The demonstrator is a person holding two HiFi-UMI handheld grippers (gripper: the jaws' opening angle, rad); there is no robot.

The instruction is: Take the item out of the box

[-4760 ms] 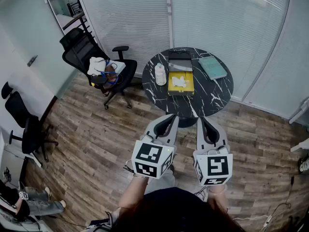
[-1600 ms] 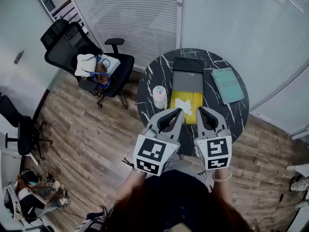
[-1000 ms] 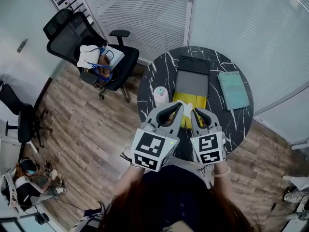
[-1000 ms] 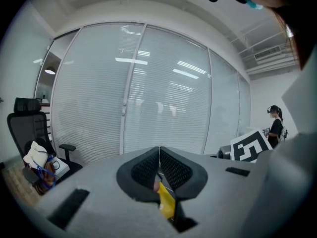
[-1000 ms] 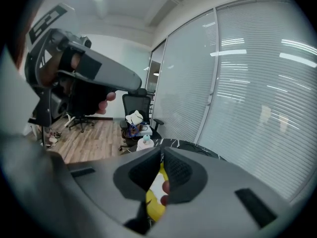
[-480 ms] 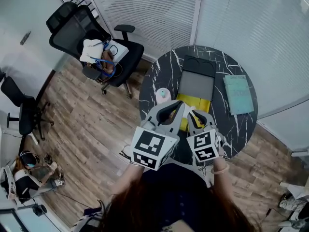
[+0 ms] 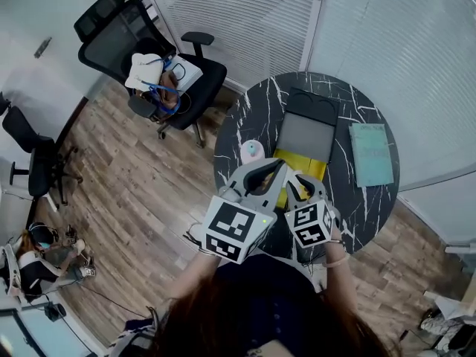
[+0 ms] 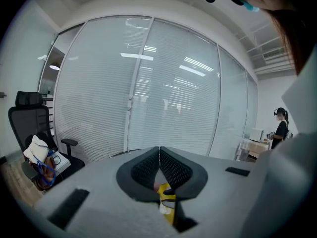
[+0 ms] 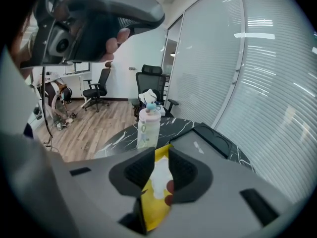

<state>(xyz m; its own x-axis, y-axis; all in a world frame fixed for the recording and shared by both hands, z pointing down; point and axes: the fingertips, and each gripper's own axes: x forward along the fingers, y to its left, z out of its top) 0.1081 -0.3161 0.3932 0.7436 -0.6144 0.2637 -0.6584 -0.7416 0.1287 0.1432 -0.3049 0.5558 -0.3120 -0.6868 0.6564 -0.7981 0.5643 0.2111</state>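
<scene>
While I've got both tools over the marble table [image 7: 372, 199], the left gripper [image 8: 159, 150] is clenched with nothing in it. The right gripper [image 9: 161, 150] has its jaws spread, not holding anything. Through that gap I can see the white item [image 9: 159, 175] lying in the yellow box [image 9: 152, 208]. A bottle [image 9: 149, 128] stands just beside the box.

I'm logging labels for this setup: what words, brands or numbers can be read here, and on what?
None can be read in any view.
Bottle: a small mark on its side, too blurred to read.
Teal book: cover too small to read.
Marker cubes: black-and-white square patterns, no letters.
</scene>
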